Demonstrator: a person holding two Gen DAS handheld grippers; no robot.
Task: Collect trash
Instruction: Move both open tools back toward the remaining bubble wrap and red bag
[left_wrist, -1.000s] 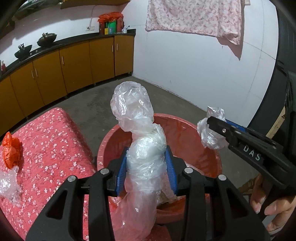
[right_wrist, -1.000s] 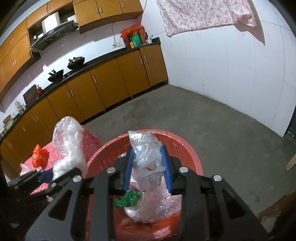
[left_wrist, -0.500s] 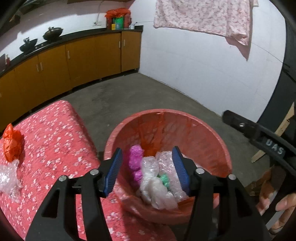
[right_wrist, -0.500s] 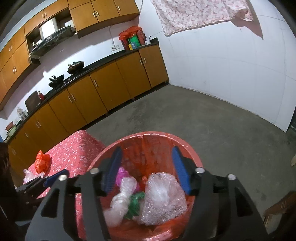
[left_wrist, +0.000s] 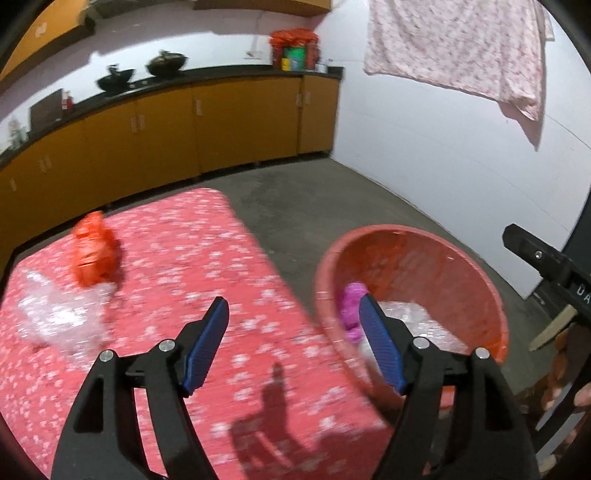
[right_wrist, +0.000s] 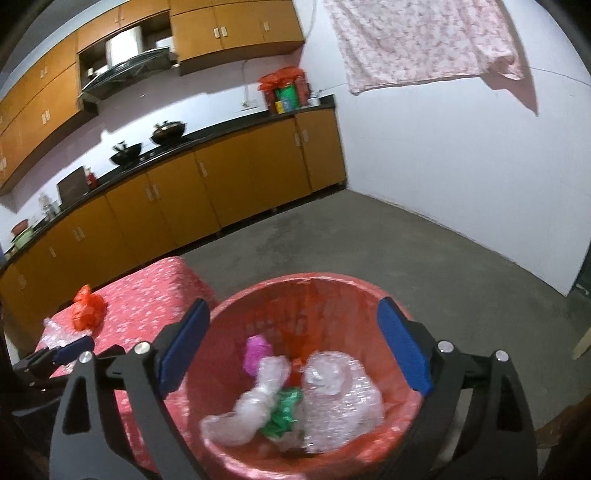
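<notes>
A red basin (right_wrist: 325, 284) lined with red plastic holds clear plastic wraps (right_wrist: 332, 391), a pink scrap (right_wrist: 256, 350) and a green scrap (right_wrist: 282, 410). My right gripper (right_wrist: 295, 350) hangs above the basin, its jaws opening wide with nothing between them. My left gripper (left_wrist: 293, 332) is over the table's red flowered cloth (left_wrist: 192, 280), left of the basin (left_wrist: 443, 251); its jaws are opening and hold nothing. On the cloth's far left lie an orange bag (left_wrist: 92, 254) and a clear plastic wrap (left_wrist: 55, 317). The right gripper's body (left_wrist: 543, 258) shows at the right edge.
Orange cabinets (right_wrist: 229, 181) with a dark countertop and pans run along the back wall. A pink cloth (right_wrist: 417, 40) hangs on the white wall. Grey concrete floor (right_wrist: 406, 243) lies beyond the basin. A person's fingers (left_wrist: 580, 397) show at the lower right.
Both grippers let go of their clear plastic wraps, which now lie in the basin, and opened wider. My left gripper swung left from over the basin to over the table.
</notes>
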